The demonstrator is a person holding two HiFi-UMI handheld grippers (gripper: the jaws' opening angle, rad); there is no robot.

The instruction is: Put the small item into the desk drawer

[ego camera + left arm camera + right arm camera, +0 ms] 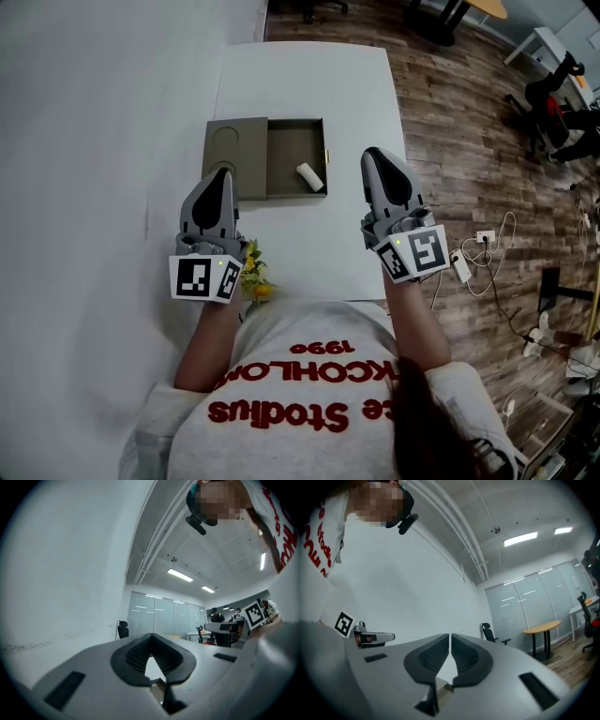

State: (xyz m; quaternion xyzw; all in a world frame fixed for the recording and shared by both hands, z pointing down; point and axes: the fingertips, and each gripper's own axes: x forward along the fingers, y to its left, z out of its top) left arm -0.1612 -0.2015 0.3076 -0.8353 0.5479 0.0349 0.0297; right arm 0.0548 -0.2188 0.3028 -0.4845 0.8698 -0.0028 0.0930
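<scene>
Shirt (300, 375), white w/ red print, fills the head view's bottom edge. L gripper (221, 175) and R gripper (374, 154) are held over the white table (309, 75), both pointing away from the person, jaws pressed together w/ nothing btwn them. Ahead of and btwn the two tips, an olive drawer (286, 150) stands open beside its box (234, 145). Small white item (309, 175) lies inside, in the drawer corner nearest the R gripper, apart from both tips. Yellow flowers (255, 277) sit just beside the L gripper's marker cube (202, 278).
</scene>
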